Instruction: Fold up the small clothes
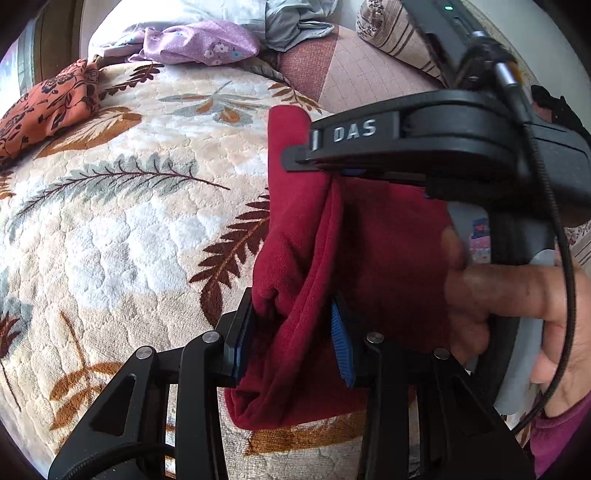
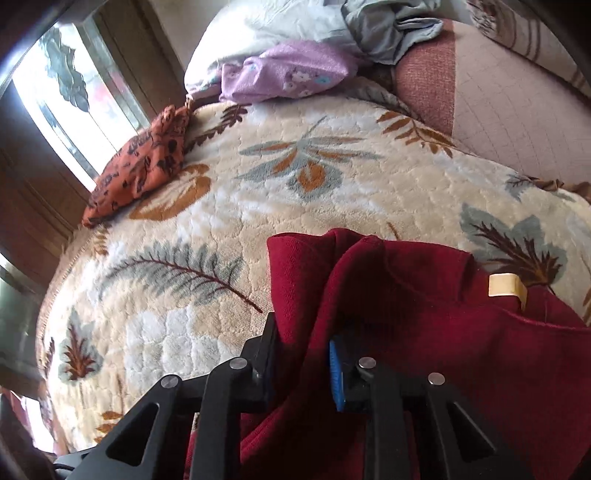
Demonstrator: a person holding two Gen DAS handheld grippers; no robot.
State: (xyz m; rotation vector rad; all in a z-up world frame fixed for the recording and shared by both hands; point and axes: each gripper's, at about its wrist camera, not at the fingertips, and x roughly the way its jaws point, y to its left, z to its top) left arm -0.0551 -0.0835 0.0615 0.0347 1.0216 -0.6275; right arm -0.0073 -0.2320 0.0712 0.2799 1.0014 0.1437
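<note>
A dark red garment hangs bunched over a leaf-patterned blanket. In the left wrist view, my left gripper is shut on a thick fold of it near the lower edge, the cloth pressed between the blue pads. My right gripper comes in from the right, held by a hand, and pinches the garment's upper edge. The right wrist view shows the right gripper shut on a fold of the red garment. A beige label shows at its neckline.
An orange floral cloth lies at the blanket's far left edge. A purple floral cloth and a grey garment are piled at the back. A pink quilted sheet lies beyond the blanket. A window is at the left.
</note>
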